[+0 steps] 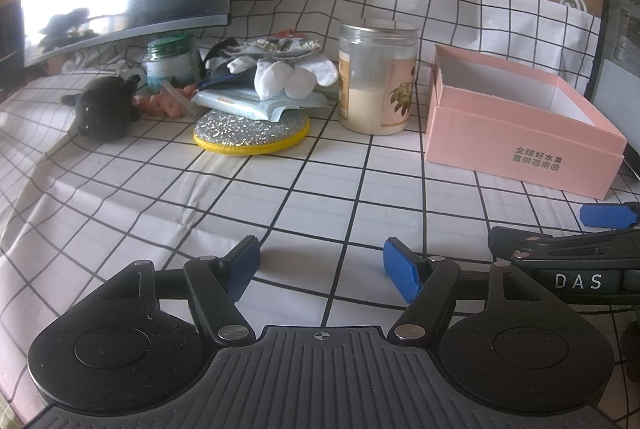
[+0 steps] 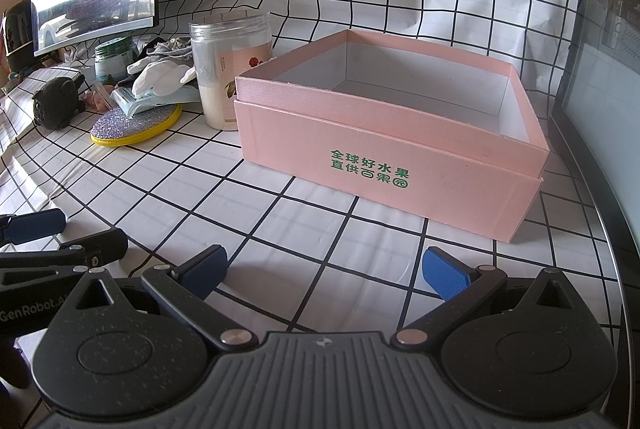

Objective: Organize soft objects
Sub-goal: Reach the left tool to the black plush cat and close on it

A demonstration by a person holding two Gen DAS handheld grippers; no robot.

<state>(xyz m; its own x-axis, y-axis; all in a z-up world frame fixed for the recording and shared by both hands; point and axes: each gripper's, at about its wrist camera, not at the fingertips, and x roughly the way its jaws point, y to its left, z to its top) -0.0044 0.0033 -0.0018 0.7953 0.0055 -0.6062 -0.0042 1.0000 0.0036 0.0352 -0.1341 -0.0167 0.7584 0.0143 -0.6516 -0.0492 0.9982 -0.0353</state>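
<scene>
Right wrist: pink box [image 2: 384, 165] interior; L partly.

Both units matched: left gripper [image 1: 320, 269] and right gripper [image 2: 324, 271] had matte black ribbed housings, two round black discs flanking each, and black linkage arms on silver pivot pins. Fingers [image 1: 400, 271] carried blue textured pads [image 2: 444, 277]. A small crosshair mark sat at each housing's centre. White "DAS" lettering showed on the right unit's side, "GenRobot.AI" on the left's.
</scene>
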